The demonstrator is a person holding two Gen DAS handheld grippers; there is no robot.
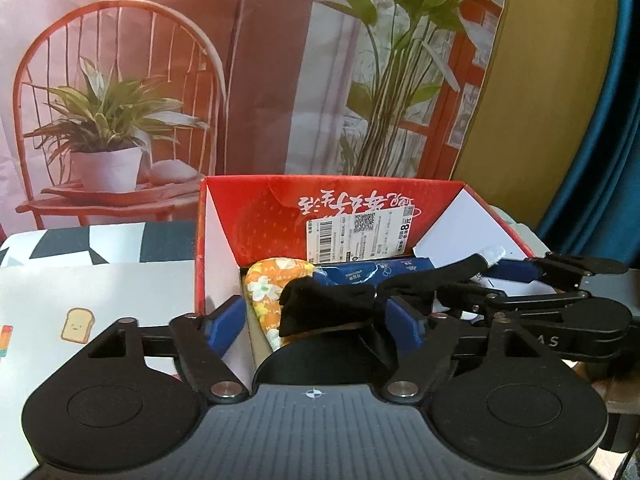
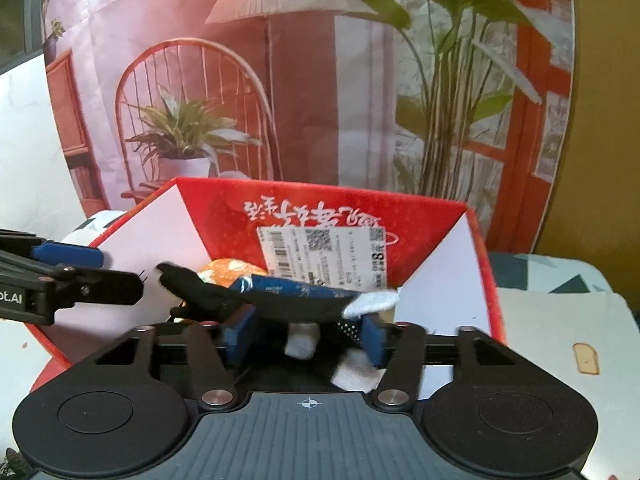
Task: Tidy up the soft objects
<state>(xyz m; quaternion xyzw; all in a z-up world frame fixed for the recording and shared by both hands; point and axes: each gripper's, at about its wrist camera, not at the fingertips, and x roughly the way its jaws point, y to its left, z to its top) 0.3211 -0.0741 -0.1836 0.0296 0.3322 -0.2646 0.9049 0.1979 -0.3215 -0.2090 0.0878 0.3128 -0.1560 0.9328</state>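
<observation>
A red cardboard box (image 1: 256, 208) stands open in front of both grippers. A black sock (image 1: 320, 308) with white toe and heel (image 2: 372, 300) stretches across its opening. My left gripper (image 1: 316, 324) is open wide, with the sock's bunched end loose between its blue pads (image 1: 224, 328). My right gripper (image 2: 306, 338) is open, and the sock's white-tipped end lies between its pads (image 2: 240, 336) without being pressed. Each gripper shows in the other's view: the right gripper (image 1: 480, 280) and the left gripper (image 2: 116, 270). Under the sock lie an orange floral pouch (image 1: 268, 284) and a blue packet (image 1: 360, 274).
A white shipping label (image 1: 360, 236) sticks to the box's far inner wall. A white mat with a toast cartoon (image 1: 76, 324) lies left of the box on a black-and-white patterned cloth (image 1: 60, 244). A printed backdrop of a chair and plants (image 1: 120, 100) stands behind.
</observation>
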